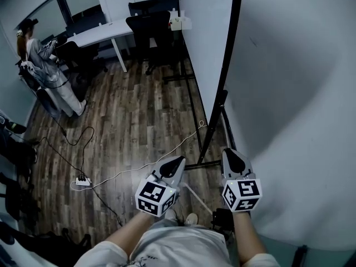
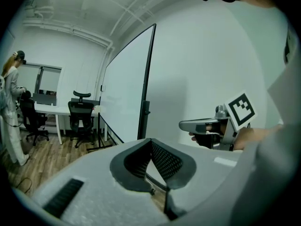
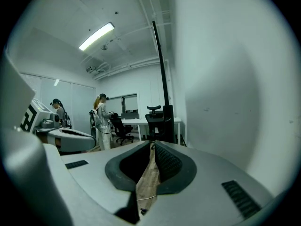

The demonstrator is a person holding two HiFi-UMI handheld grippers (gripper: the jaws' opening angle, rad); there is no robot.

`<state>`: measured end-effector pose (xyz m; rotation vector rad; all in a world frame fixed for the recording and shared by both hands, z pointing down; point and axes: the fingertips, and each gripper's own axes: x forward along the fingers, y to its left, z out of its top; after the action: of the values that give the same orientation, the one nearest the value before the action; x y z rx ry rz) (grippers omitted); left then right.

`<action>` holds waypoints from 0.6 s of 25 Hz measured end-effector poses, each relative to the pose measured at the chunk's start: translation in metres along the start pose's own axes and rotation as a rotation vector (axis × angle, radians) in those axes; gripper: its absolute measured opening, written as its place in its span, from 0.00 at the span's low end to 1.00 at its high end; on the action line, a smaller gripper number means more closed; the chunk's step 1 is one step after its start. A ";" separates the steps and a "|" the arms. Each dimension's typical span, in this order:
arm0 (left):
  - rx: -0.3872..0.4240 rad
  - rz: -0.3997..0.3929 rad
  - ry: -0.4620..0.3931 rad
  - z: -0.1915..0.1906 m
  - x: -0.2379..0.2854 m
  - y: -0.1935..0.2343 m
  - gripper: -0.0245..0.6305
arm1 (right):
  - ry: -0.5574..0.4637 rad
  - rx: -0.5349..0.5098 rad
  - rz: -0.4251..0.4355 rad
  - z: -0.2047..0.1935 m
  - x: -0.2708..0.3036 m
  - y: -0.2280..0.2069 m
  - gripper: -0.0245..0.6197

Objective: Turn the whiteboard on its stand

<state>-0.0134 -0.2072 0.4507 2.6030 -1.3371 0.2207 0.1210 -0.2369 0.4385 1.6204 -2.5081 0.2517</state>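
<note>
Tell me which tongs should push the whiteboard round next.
Right, probably. The right tongs, shut and empty, point at the whiteboard beside its black frame; the left tongs hang over the wooden floor, clear of it.

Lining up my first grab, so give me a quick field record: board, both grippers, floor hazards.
whiteboard: upright on its black stand, untouched
left gripper: shut, empty, low beside the stand
right gripper: shut, empty, near the board's black edge
floor: white cable passes the stand; power strip further left
bystander: person by far desk
</note>
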 end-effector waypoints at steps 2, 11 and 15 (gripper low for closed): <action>0.004 -0.012 -0.003 0.005 0.006 0.005 0.05 | -0.004 0.007 -0.004 0.005 0.009 -0.003 0.05; -0.003 -0.028 -0.005 0.016 0.033 0.029 0.05 | 0.003 0.016 -0.014 0.015 0.053 -0.016 0.13; -0.002 -0.030 -0.008 0.021 0.046 0.039 0.05 | 0.013 0.015 -0.017 0.015 0.074 -0.020 0.19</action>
<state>-0.0179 -0.2705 0.4451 2.6226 -1.2993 0.2046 0.1091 -0.3137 0.4410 1.6394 -2.4880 0.2794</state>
